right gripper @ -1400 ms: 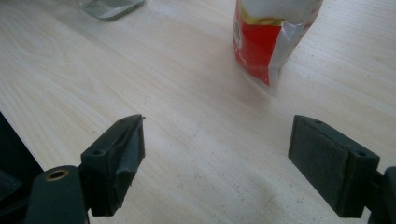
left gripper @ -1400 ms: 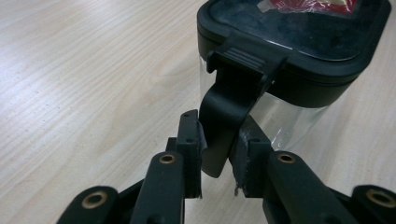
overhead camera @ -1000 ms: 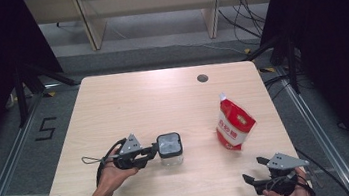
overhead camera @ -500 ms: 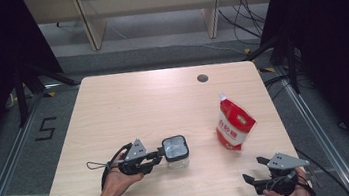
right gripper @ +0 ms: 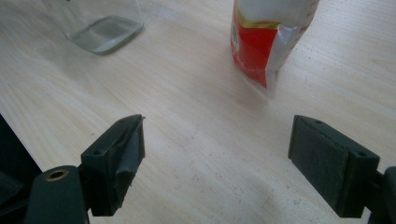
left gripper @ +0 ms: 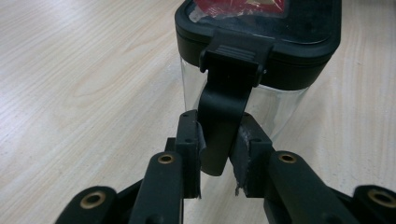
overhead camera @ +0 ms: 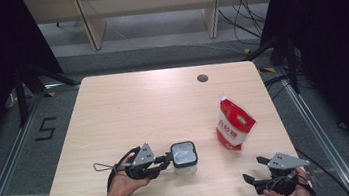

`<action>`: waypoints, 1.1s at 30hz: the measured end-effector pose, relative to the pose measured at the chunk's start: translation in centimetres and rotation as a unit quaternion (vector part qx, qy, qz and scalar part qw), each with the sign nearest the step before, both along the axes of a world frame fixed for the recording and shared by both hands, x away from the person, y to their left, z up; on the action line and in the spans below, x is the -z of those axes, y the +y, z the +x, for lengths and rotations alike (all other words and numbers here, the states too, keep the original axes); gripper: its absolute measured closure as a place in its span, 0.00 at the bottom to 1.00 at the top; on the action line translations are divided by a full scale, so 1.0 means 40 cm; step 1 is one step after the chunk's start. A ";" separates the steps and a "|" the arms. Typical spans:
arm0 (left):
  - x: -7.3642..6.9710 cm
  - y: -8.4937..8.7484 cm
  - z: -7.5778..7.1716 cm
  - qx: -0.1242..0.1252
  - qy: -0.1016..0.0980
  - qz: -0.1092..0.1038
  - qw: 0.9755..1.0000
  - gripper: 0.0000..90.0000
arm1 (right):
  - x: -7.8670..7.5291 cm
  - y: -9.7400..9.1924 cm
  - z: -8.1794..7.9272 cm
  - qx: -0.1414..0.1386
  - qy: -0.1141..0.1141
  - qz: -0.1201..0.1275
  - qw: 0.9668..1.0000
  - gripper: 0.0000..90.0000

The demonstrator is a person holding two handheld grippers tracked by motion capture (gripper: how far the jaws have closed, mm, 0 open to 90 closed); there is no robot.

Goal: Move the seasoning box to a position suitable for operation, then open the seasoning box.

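Observation:
A clear square container (overhead camera: 184, 156) with a black lid stands on the wooden table (overhead camera: 153, 105) near its front edge. My left gripper (overhead camera: 167, 160) lies level at its left side. In the left gripper view the container (left gripper: 285, 102) is close ahead, and my left gripper (left gripper: 219, 149) is shut on the lid's black hanging latch (left gripper: 226, 93). A red and white pouch (overhead camera: 234, 126) stands upright to the right. My right gripper (overhead camera: 253, 168) rests at the front right corner, open. In the right gripper view my right gripper (right gripper: 217, 149) has bare table between its pads, with the pouch (right gripper: 266, 42) and the container's base (right gripper: 102, 23) ahead.
A small round hole (overhead camera: 203, 78) sits in the table's far right part. Dark stands and cables flank the table on the floor, and wooden shelving runs along the back. The table's far and left parts are bare wood.
My left gripper, still gripping the latch, has moved right and a little toward the front edge, and the container has gone with it. The right gripper and the pouch have stayed put.

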State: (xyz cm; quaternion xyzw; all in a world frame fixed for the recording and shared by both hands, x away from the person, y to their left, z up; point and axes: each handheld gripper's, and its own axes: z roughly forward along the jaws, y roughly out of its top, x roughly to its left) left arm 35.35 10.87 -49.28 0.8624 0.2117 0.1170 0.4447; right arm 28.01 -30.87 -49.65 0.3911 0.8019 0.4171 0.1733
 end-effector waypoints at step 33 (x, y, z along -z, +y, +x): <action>-0.029 0.016 -0.058 -0.003 0.014 -0.022 1.000 0.47 | 0.002 0.007 0.000 -0.007 0.005 0.002 1.000 0.22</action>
